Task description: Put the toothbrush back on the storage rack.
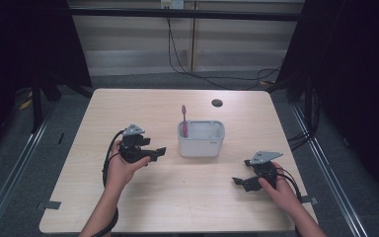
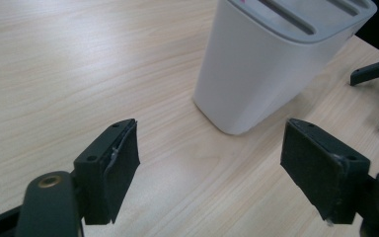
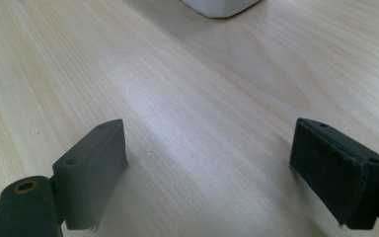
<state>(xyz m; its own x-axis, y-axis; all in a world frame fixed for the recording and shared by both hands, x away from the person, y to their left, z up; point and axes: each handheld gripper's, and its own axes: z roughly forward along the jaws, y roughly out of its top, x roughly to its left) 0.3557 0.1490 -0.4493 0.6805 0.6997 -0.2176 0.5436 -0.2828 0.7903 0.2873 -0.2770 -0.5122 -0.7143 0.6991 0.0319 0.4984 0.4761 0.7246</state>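
A white slotted holder [image 1: 201,138] stands near the middle of the wooden table [image 1: 128,202], with a pink toothbrush [image 1: 183,120] upright in its left end. My left gripper [image 1: 159,152] hovers just left of the holder, jaws open and empty, pointing at it. In the left gripper view the holder [image 2: 266,64] rises ahead between the spread jaws of my left gripper [image 2: 212,163]. My right gripper [image 1: 238,181] rests low at the front right, open and empty. In the right gripper view my right gripper [image 3: 209,163] frames bare table, with the holder's base [image 3: 219,6] at the top edge.
A dark round hole [image 1: 217,102] sits in the table's far side behind the holder. Black cables trail from both grippers over the front edge. Dark stands and cables flank the table on the floor.
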